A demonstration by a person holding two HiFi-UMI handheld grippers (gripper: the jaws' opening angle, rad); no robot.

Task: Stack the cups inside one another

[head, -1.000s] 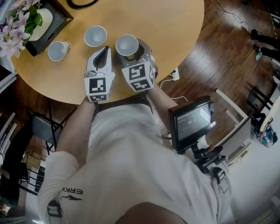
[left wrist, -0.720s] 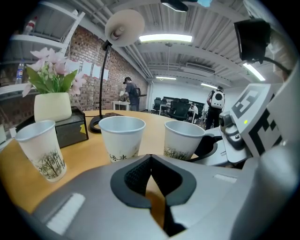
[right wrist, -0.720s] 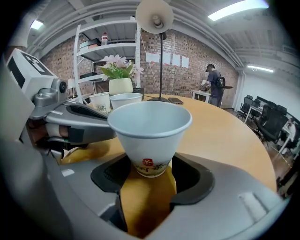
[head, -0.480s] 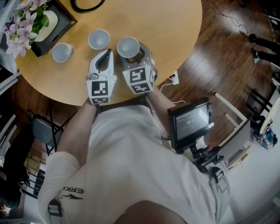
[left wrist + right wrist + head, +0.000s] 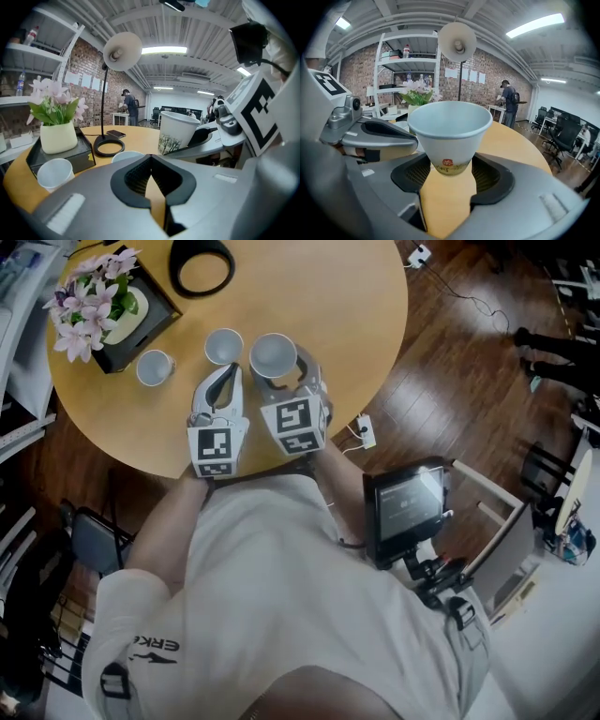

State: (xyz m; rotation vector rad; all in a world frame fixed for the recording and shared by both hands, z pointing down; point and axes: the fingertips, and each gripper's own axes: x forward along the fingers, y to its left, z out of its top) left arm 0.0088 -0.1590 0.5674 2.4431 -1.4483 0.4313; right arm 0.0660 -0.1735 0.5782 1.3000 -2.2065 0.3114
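Note:
Three white paper cups are in view. A small one (image 5: 154,367) stands on the round wooden table (image 5: 319,296) near the flower box. A second (image 5: 223,346) stands beside it, just ahead of my left gripper (image 5: 223,378), which is shut and empty. My right gripper (image 5: 276,371) is shut on the third cup (image 5: 273,353); its jaws have just been closing onto it. In the right gripper view this cup (image 5: 449,129) sits upright between the pads (image 5: 487,176), clear of the tabletop. The left gripper view shows it (image 5: 176,132) at the right, the other cups (image 5: 125,155) (image 5: 54,172) lower left.
A black box with a pot of pink flowers (image 5: 103,298) stands at the table's far left. Behind the cups lies a black ring-shaped lamp base (image 5: 201,265). The table's near edge runs under both grippers. A screen on a stand (image 5: 409,507) is on the floor side, right.
Both grippers have risen side by side. The right one has carried its cup up off the table. The other two cups have stayed where they were.

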